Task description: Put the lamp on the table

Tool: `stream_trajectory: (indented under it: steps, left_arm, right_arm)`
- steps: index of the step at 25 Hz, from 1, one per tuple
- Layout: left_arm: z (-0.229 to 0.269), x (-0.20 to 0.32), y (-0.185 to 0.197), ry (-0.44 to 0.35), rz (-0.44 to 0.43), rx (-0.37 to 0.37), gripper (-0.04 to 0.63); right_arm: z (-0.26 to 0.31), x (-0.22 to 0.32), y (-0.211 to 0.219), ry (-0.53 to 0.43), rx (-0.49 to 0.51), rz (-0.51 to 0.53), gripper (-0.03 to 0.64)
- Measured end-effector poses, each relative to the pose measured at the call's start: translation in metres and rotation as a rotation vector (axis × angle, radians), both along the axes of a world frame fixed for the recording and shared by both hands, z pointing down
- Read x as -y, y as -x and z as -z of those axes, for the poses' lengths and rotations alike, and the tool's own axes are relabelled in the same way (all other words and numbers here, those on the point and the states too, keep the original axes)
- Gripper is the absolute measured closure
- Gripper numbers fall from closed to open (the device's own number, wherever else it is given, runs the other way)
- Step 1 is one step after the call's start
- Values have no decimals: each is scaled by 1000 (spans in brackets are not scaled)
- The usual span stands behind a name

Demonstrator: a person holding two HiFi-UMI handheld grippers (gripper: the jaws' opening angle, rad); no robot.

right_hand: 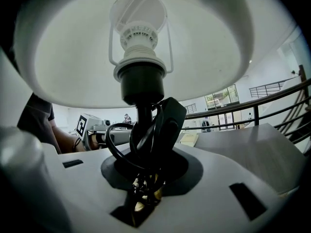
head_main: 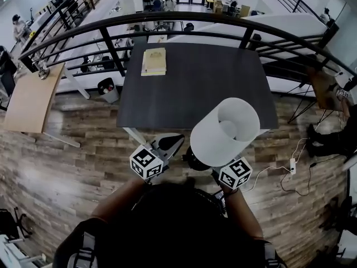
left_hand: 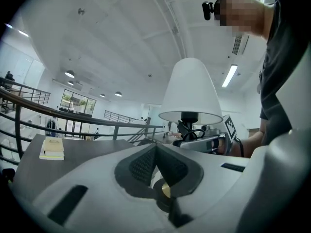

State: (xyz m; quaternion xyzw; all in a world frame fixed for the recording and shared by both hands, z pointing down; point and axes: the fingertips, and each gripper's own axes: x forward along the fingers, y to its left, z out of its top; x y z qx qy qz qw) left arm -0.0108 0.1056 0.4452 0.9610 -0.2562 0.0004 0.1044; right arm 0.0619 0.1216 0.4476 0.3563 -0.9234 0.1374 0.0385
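Observation:
The lamp (head_main: 226, 130) has a white cone shade and a black stem with its black cord wound round it. It hangs upright over the wood floor, just short of the near edge of the dark table (head_main: 195, 82). In the right gripper view my right gripper (right_hand: 146, 178) is shut on the lamp's stem (right_hand: 141, 125) and cord, under the shade. My left gripper (head_main: 170, 144) is to the lamp's left, jaws shut with nothing between them (left_hand: 156, 152). From the left gripper view the lamp (left_hand: 190, 91) shows to the right, held by the other gripper.
A yellowish book (head_main: 154, 61) lies at the table's far left. A black railing (head_main: 167, 21) curves behind the table. A power strip with cable (head_main: 292, 165) lies on the floor at right. A bin (head_main: 109, 89) and a wooden desk (head_main: 30, 99) stand at left.

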Motion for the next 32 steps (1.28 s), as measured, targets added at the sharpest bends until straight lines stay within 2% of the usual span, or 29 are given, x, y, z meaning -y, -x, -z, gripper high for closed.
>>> stream_trajectory:
  steps: [12,26,32]
  left_arm:
    - [-6,20,-67,-1,-6,17,586]
    - [-8,82,-94,13,-49,-3,586]
    - [-17,119,-83,40,-50,-12,586]
  right_arm:
    - [-10,27,-60,23,41,-16,523]
    - [-22,78,-83,56,38,-64,523]
    - [-25,115,-77,62,37,-74,523]
